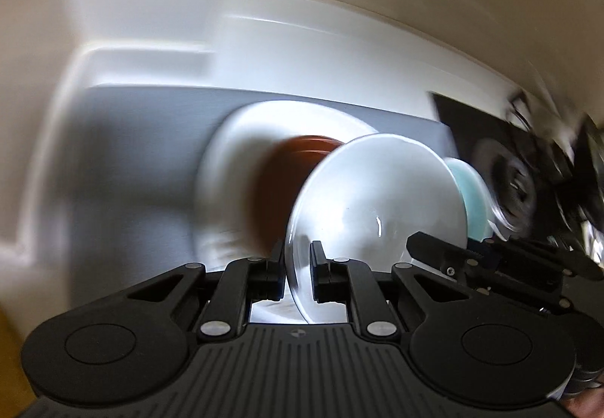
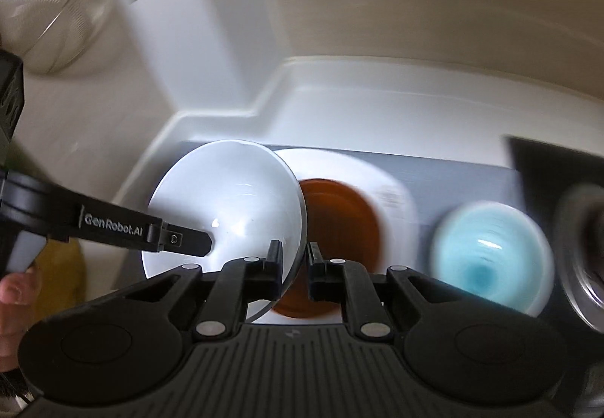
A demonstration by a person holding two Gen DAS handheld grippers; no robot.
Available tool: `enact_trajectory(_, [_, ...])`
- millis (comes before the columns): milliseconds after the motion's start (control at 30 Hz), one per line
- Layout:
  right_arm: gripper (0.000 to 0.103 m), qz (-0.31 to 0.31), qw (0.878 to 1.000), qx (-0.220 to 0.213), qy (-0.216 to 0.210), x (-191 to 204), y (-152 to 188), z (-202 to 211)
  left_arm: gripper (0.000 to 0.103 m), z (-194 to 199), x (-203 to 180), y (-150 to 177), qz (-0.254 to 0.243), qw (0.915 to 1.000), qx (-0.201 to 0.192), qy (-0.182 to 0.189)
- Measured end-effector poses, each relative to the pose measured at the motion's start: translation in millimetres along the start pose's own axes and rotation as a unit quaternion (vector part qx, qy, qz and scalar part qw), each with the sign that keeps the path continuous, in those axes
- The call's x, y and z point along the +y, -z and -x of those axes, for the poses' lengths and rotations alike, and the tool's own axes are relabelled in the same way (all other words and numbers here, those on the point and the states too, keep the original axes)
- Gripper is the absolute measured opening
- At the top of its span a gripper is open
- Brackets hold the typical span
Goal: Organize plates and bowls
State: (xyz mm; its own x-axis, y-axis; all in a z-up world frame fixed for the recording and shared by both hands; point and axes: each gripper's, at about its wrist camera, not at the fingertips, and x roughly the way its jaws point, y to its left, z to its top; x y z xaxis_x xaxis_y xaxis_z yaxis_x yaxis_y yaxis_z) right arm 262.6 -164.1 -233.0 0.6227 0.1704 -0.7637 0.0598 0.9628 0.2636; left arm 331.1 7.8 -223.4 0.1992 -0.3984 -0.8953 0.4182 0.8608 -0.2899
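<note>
**White bowl carried two-handed above the grey mat**

Above the grey mat (image 2: 453, 172), held clear of it: white bowl (image 2: 230, 203), tipped on edge, rim pinched from opposite sides. Left gripper (image 1: 297, 274) clamped on one stretch of rim, right gripper (image 2: 294, 272) clamped on the other; jaws of both nearly together with only the thin wall between. Two-sided hold likely chosen to keep a smooth, glossy bowl from swinging or slipping during carriage.

On the mat, beneath and beyond the white bowl: white plate (image 2: 381, 188), with brown dish (image 2: 339, 229) resting on it, apparently a stack begun by size. Beside that plate, farther along the mat: pale blue bowl (image 2: 487, 259), apart from the stack, probably awaiting nesting. Past the mat's far end: dark stovetop (image 2: 547, 169). Heavy blur throughout; finer details not readable.
</note>
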Motion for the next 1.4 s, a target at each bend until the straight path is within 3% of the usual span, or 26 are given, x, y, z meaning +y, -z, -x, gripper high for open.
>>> enact_trajectory(233, [0.012, -0.09, 0.994, -0.05, 0.044, -89.6, 10.1, 44.9, 0.013, -52.6, -95.4, -49.7, -0.093, 0.9948, 0.027, 0.032])
enact_trajectory(367, [0.012, -0.118, 0.989, -0.063, 0.069, -127.4, 9.8, 47.2, 0.013, -79.4, -138.8, -58.6, -0.15, 0.9872, 0.051, 0.013])
enact_trajectory(567, [0.011, -0.129, 0.988, -0.052, 0.067, -162.0, 22.6, 30.3, 0.013, -118.1, -165.1, -64.8, -0.16, 0.9835, 0.084, -0.012])
enact_trajectory(900, [0.011, -0.124, 0.991, -0.026, 0.049, -179.5, 34.6, -1.7, 0.014, -147.2, -177.9, -62.2, -0.174, 0.9763, 0.106, -0.075])
enact_trajectory(1133, [0.011, -0.124, 0.991, -0.02, 0.049, -183.5, 39.8, -14.6, 0.014, -157.7, -174.8, -57.5, -0.173, 0.9762, 0.101, -0.083])
enact_trajectory(1400, [0.015, -0.109, 0.992, -0.017, 0.063, -181.7, 37.8, -17.6, 0.014, -163.7, -166.2, -60.8, -0.158, 0.9802, 0.101, -0.064])
